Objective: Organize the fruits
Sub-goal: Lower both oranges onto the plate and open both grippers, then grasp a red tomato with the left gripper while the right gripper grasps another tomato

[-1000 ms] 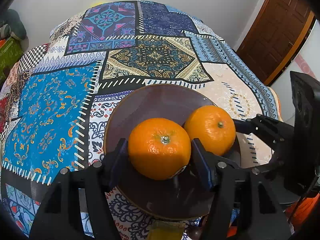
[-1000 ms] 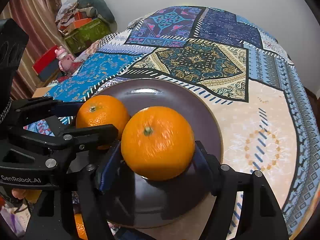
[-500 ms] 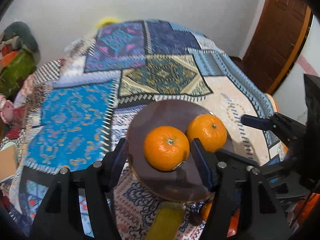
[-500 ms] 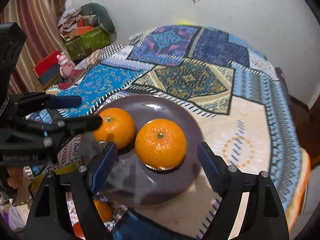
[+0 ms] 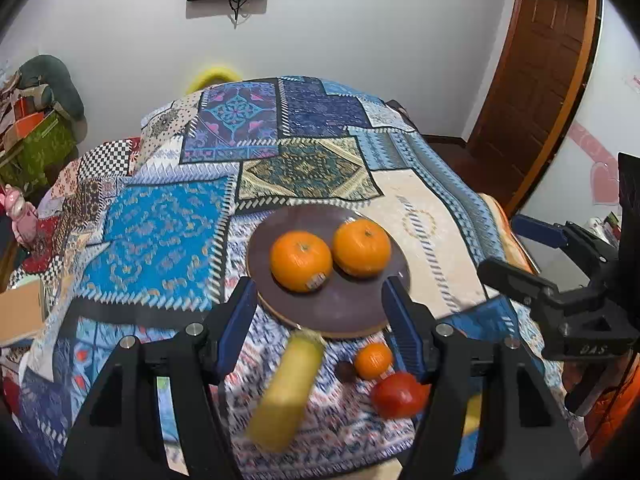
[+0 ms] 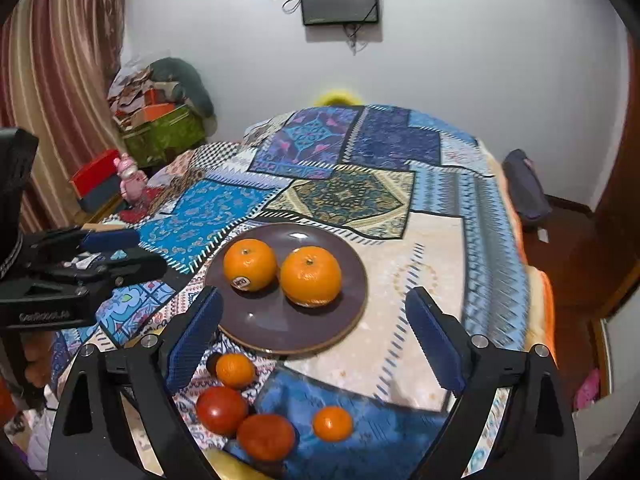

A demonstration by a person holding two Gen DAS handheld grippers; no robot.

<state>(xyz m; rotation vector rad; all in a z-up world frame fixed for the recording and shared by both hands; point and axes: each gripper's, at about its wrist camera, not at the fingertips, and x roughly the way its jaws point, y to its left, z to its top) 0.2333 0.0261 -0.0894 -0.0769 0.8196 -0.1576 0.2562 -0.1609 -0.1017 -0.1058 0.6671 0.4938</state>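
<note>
Two oranges lie side by side on a dark brown plate (image 5: 332, 312) (image 6: 280, 324) on the patchwork cloth: one with a sticker (image 5: 301, 261) (image 6: 250, 265), one plain (image 5: 362, 246) (image 6: 311, 275). My left gripper (image 5: 319, 286) hangs open above the plate's near rim, well back from the fruit and touching neither orange. My right gripper (image 6: 314, 298) is beside it with its jaws opening wide and nothing pressed between them. Each gripper shows in the other's view: the right gripper (image 5: 506, 250) at the right, the left gripper (image 6: 146, 254) at the left.
Loose fruit lies on the cloth in front of the plate: a banana (image 5: 288, 388), small oranges (image 6: 235, 370) (image 6: 332, 423) and two red fruits (image 6: 221, 410) (image 6: 266, 437). Boxes and a pink toy (image 6: 130, 180) sit past the table's left edge. A brown door (image 5: 532, 80) stands right.
Both grippers have pulled back and up from the plate, leaving an orange each on it. The right jaws have widened. The loose fruit near the table's front edge has come into view.
</note>
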